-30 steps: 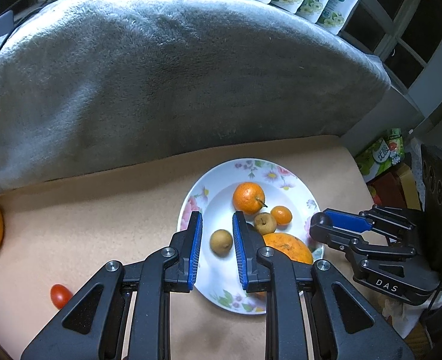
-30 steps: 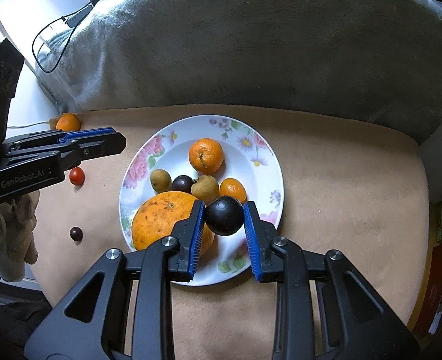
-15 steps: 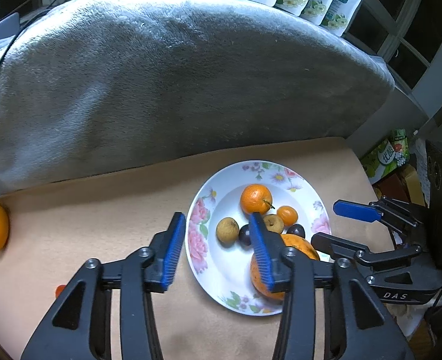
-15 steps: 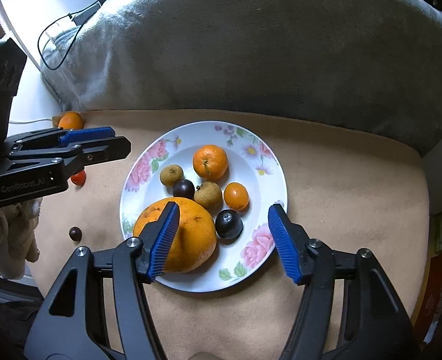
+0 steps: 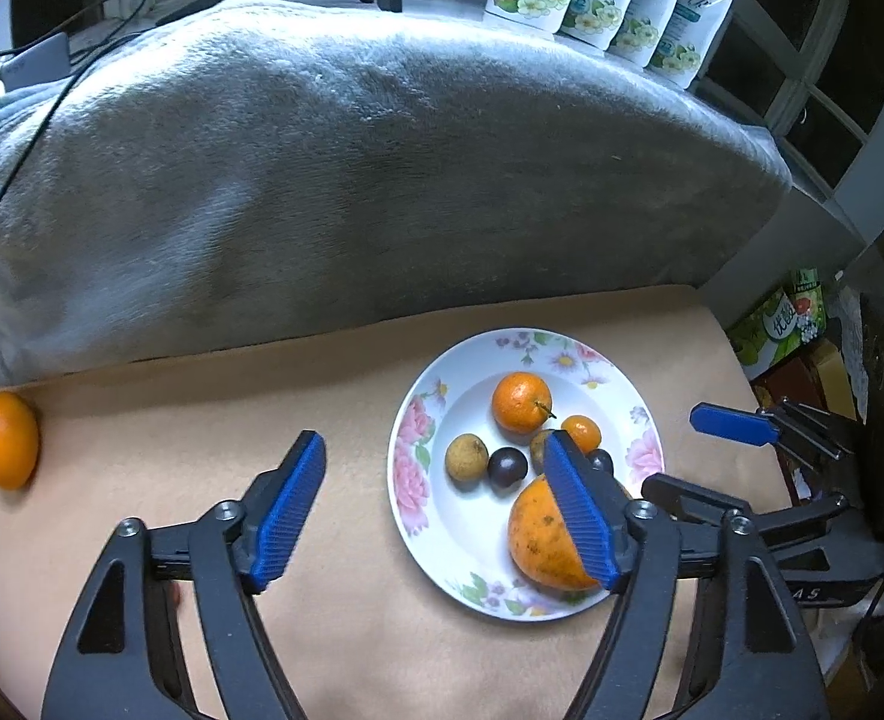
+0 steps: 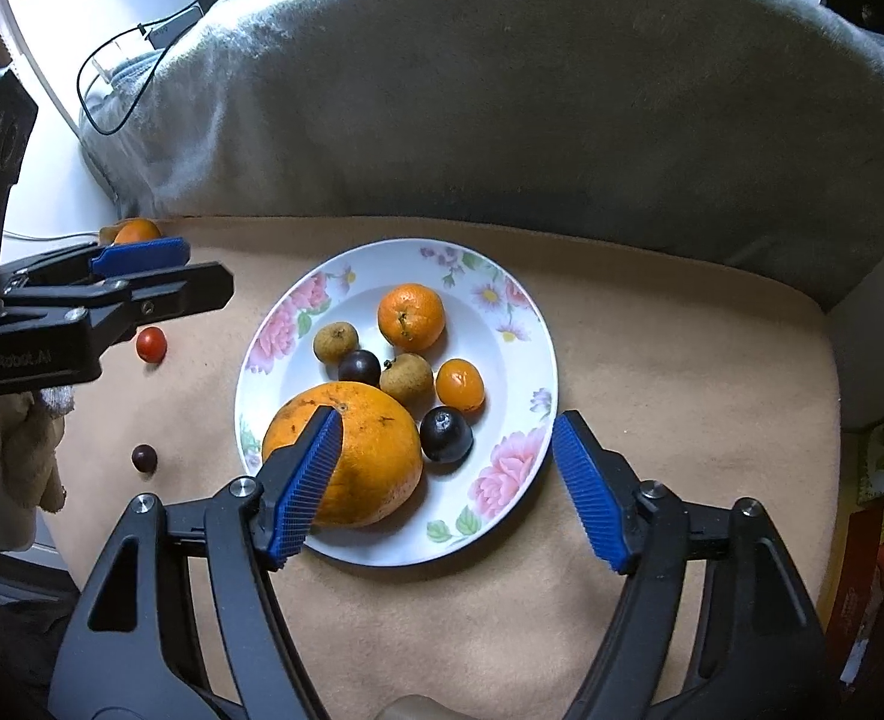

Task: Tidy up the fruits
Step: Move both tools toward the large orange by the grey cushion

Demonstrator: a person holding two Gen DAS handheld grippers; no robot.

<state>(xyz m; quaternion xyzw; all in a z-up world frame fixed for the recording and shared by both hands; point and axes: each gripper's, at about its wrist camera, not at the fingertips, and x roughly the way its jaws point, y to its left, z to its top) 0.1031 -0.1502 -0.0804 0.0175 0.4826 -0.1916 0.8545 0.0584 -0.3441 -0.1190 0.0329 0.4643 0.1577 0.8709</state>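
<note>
While both sets of jaws are opening, nothing sits between pads. Left gripper (image 5: 433, 513), a second ago clamped on small dark fruit (image 5: 507, 467), now released; fruit rests on plate (image 5: 409, 480). Right gripper (image 6: 445, 489) likewise released; larger dark fruit (image 6: 447, 434) (beside big orange (image 6: 358, 444)) delivered. Stray fruits remain off plate.

Floral plate (image 6: 520, 324) holding seven fruits, large orange (image 6: 358, 450) nearest; stray mandarin (image 5: 7, 441), red tomato (image 6: 151, 344), dark berry (image 6: 144, 458) lying left.
</note>
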